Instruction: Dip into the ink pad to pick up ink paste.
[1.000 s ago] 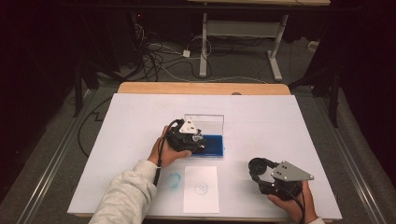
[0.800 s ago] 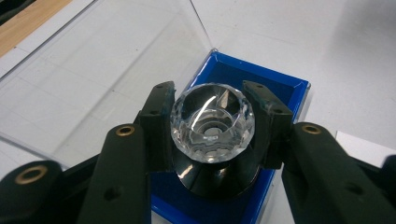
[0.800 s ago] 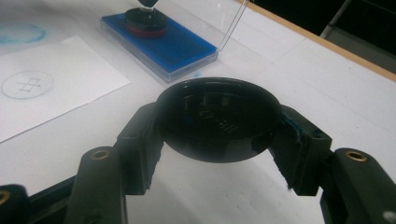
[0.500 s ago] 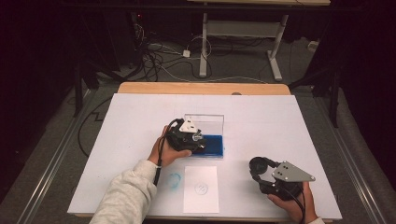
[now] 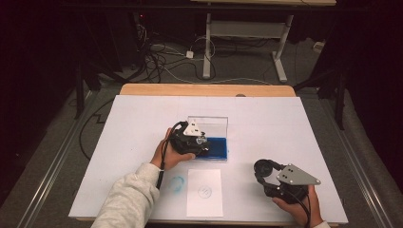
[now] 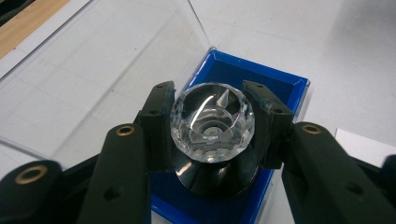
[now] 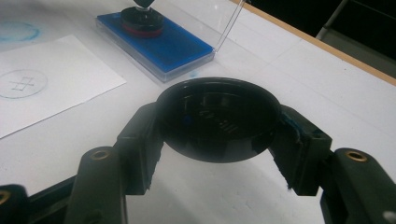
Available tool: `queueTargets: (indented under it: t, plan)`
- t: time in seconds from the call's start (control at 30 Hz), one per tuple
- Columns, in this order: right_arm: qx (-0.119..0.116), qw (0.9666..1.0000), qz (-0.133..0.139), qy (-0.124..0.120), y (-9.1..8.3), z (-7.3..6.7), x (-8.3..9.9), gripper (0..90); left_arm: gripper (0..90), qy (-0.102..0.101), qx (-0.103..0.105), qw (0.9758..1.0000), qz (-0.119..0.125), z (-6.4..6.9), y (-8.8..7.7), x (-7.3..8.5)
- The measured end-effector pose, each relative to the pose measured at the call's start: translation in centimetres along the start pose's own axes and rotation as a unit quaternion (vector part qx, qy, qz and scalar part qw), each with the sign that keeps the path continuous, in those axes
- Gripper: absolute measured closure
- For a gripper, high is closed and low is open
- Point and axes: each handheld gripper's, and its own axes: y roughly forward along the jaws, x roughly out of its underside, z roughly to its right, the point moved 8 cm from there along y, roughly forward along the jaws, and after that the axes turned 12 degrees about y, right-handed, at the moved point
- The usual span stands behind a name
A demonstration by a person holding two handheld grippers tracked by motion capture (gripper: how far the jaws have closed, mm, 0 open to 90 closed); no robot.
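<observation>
Blue ink tray (image 5: 216, 147), clear lid (image 5: 211, 125) upright behind; paper sheet (image 5: 204, 192) near.

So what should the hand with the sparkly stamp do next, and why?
Probably lift the stamp straight up off the blue ink pad and carry it toward the white paper. The left gripper is shut on its clear knob, its black base sits on the pad, and the paper lies just in front of the pad. The right gripper holds the black cap aside.

Left tool (image 5: 202, 142) clamped, arm stretched forward; right tool (image 5: 263, 170) clamped near the table's front edge.
</observation>
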Motion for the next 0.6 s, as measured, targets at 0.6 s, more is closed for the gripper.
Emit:
queueTargets:
  t: [0.6]
  plan:
    - [0.011, 0.9999, 0.002, 0.004, -0.06, 0.38, 0.03, 38.5, 55.2, 0.007, -0.002, 1.0000, -0.001, 0.04, -0.09, 0.12]
